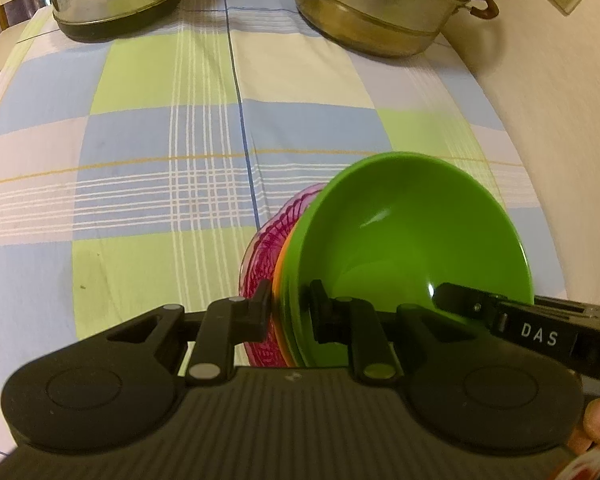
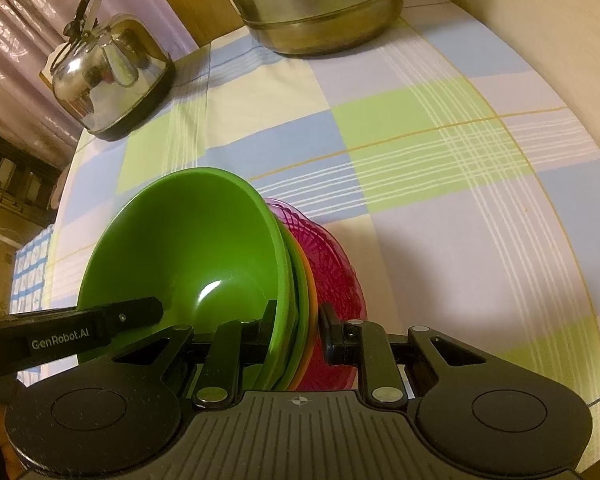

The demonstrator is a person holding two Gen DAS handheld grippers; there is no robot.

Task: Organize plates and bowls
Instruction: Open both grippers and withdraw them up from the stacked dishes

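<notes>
Green bowl stack [image 1: 412,236] clamped at its rims between both nearly closed hand-held grippers [image 1: 288,316] [image 2: 298,330].

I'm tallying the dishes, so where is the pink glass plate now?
The pink glass plate is outermost in the tilted stack, behind the orange dish and green bowl, clamped by both grippers above the checked tablecloth.

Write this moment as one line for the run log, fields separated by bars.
left gripper: shut on dish stack | right gripper: shut on dish stack | dish stack: green bowl in front, held on edge above tablecloth
</notes>
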